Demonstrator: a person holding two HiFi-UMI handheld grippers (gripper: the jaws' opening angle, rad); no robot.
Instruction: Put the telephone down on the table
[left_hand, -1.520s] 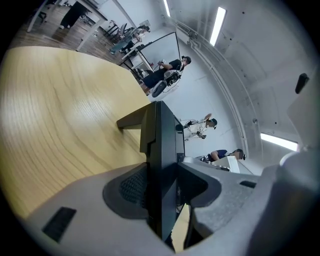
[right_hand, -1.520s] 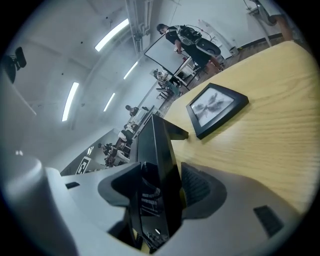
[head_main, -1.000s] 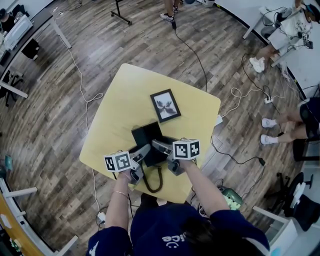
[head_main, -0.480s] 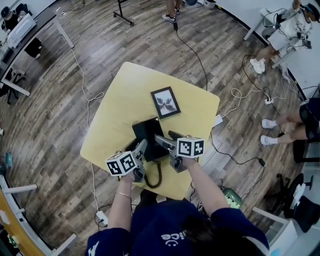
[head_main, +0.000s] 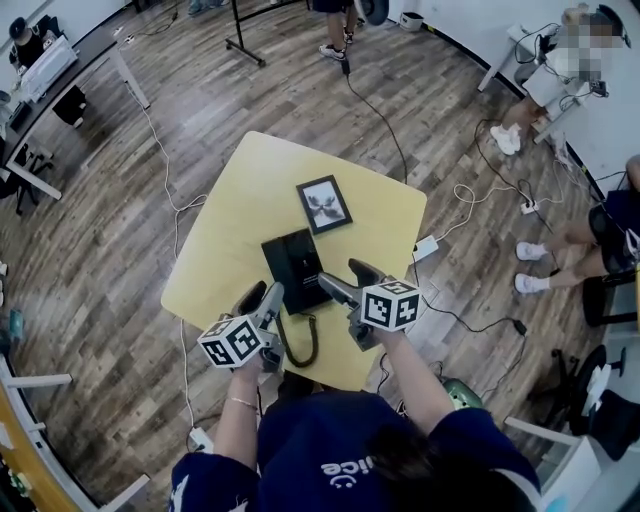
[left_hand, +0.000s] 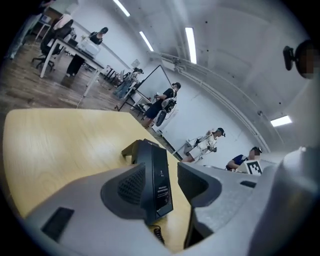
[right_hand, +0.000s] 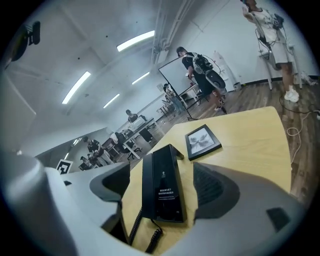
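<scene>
- The left gripper (left_hand: 162, 176) has its jaws apart and holds nothing. Its own view shows the telephone (left_hand: 156, 179) edge-on between them, close against the left pad and with a clear gap to the right pad. I cannot tell whether it touches the left pad.
- The right gripper (right_hand: 163, 184) is wide open and empty. Its view looks down the length of the telephone, with table showing on both sides of it.
- The head view alone shows the whole layout. The telephone lies flat on the yellow table (head_main: 232, 220), and both grippers point at its near end from either side.
- The head view also shows the coiled cord (head_main: 301, 346) looping from the telephone toward the table's near edge. The right gripper view catches only its start.
- A framed picture (head_main: 324, 204) lies just beyond the telephone, apart from it. The right gripper view shows it too.
- Both forearms reach forward from the body. The left hand (head_main: 250, 364) and right hand (head_main: 384, 336) grip the handles below the marker cubes, and the grippers angle inward toward each other.
- Cables run over the wooden floor (head_main: 120, 230) around the table.
</scene>
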